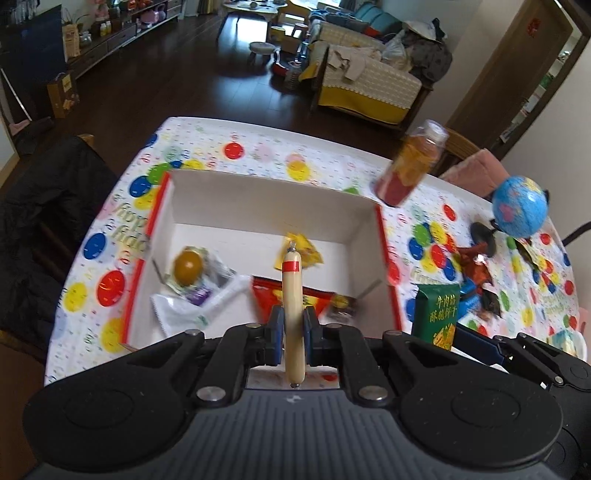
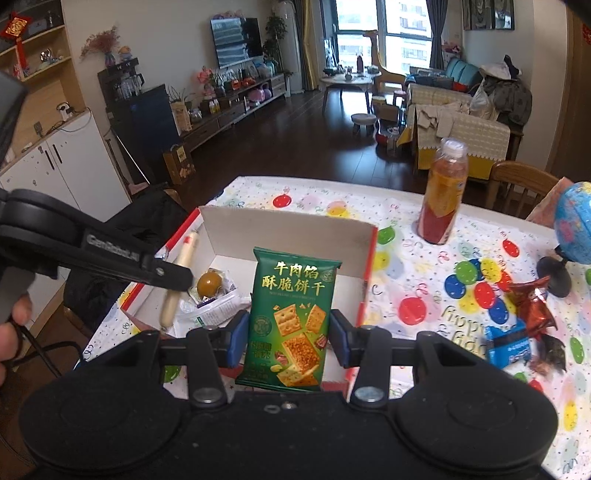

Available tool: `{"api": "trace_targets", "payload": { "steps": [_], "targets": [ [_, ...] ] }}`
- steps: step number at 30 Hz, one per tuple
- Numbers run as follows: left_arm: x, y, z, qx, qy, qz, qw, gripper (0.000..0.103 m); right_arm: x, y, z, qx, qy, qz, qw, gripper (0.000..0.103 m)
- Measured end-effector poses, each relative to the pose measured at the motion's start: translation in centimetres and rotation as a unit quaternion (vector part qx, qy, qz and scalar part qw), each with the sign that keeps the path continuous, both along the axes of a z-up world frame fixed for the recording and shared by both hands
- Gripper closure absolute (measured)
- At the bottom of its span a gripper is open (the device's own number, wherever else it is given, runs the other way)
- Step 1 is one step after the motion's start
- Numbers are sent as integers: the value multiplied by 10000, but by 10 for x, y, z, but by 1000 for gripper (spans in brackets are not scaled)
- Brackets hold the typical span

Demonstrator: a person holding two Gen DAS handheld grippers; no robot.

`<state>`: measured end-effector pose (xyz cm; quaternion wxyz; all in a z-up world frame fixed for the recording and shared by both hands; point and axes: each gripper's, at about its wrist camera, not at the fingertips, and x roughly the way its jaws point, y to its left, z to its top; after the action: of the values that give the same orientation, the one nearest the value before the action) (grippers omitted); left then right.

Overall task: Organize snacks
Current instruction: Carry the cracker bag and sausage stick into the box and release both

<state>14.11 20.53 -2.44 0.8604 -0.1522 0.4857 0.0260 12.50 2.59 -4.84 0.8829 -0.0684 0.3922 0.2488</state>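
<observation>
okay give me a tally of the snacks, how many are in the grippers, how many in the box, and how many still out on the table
In grippers: 2, sausage and green cracker pack
In box: 5
Loose on table: 3 wrapped snacks, roughly; they overlap
Total: about 10

A dark wooden floor (image 2: 295, 122) is seen beyond the tabletop (image 2: 406, 206). At eleven o'clock a television (image 2: 236, 40) is mounted above a low cabinet (image 2: 236, 107). Daylight is admitted through tall windows (image 2: 384, 33) at twelve; a draped sofa (image 2: 469, 129) is placed at one o'clock.
</observation>
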Motion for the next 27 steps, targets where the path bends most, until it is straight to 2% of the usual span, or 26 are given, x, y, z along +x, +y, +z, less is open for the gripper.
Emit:
{"api": "trace_targets", "payload": {
  "steps": [6,13,21,27],
  "targets": [
    [18,31,-16,120,157,126,9997,92,23,23,-23,-176,235,-73,9995,59],
    [44,48,-46,299,449,153,9984,92,52,41,-53,-437,504,-150,9977,59],
    [72,50,-75,516,817,-39,9953,92,76,55,-83,-804,723,-81,9941,59],
    [86,50,-94,610,1116,-82,9918,92,84,60,-94,-873,856,-14,9925,58]
  ]
}}
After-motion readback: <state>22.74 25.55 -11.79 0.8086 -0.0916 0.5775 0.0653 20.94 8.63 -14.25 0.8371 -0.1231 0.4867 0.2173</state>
